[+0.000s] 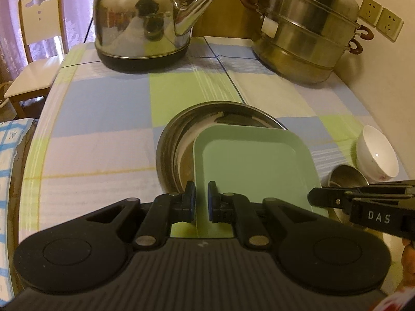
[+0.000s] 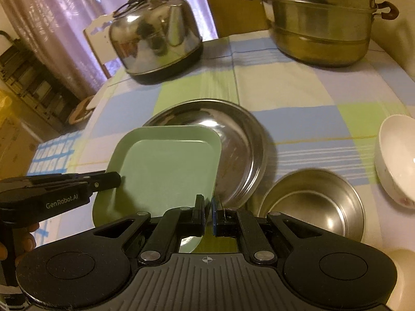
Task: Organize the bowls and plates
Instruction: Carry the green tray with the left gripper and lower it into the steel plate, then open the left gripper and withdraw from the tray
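My left gripper (image 1: 201,202) is clamped on the near left edge of the green square plate (image 1: 254,165), its blue pads pressing the rim from both sides, and my right gripper (image 2: 208,216) pinches the near right corner of the same plate (image 2: 166,171) in the same way, so I hold it with both. The plate is tilted, and its far edge lies over the big round steel plate (image 1: 181,140) that sits on the table straight ahead of my grippers. To the right of my right gripper, very near, stands a small steel bowl (image 2: 313,202), and further right a white ceramic bowl (image 2: 396,155) leans on its side. Far ahead on the checked tablecloth (image 1: 103,103) stand a steel kettle (image 1: 142,20) to the left and a stacked steel steamer pot (image 1: 306,33) to the right. A wooden chair (image 1: 39,39) is beyond the table's left edge
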Tool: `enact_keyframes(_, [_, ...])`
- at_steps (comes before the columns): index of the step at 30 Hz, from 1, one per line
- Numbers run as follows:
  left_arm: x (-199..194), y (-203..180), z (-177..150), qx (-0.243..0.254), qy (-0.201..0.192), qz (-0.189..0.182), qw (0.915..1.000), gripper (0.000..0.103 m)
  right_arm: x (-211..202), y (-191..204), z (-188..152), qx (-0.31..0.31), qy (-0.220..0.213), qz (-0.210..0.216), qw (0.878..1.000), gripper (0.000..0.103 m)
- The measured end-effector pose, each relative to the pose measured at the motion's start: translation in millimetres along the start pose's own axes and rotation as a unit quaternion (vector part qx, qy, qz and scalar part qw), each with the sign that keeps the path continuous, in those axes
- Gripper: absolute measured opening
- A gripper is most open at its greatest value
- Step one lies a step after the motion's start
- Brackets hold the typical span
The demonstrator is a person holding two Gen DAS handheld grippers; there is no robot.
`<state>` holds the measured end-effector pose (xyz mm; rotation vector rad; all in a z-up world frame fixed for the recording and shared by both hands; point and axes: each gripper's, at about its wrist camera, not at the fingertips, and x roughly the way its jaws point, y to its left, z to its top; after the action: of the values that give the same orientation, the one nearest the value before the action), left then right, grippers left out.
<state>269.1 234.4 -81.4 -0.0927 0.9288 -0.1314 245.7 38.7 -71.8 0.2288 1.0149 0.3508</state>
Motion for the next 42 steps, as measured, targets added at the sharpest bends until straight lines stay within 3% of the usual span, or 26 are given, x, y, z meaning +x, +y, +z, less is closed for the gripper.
enact_keyframes(12, [47.5, 4.8, 21.1, 0.017, 0.027, -0.001, 0.9995, 0.009, 41.2, -10.8, 21.9, 0.019, 0.013, -0.032, 0.999, 0.005])
enact_keyframes(27, [78.5, 5.6, 27.2, 0.027, 0.056, -0.005, 0.998, 0.01, 67.4, -16.6, 27.7, 0.023, 0.023, -0.058, 0.998, 0.006])
enact_keyframes(32, [77.7, 4.6, 29.5, 0.037, 0.053, 0.0, 0.9979, 0.023, 71.3, -16.8, 28.9, 0.031, 0.033, -0.06, 0.997, 0.006])
enact_keyframes(42, [62.9, 2.7, 28.8, 0.041, 0.046, 0.001, 0.9981, 0.035, 60.9, -12.1, 30.5, 0.021, 0.019, -0.056, 0.998, 0.009])
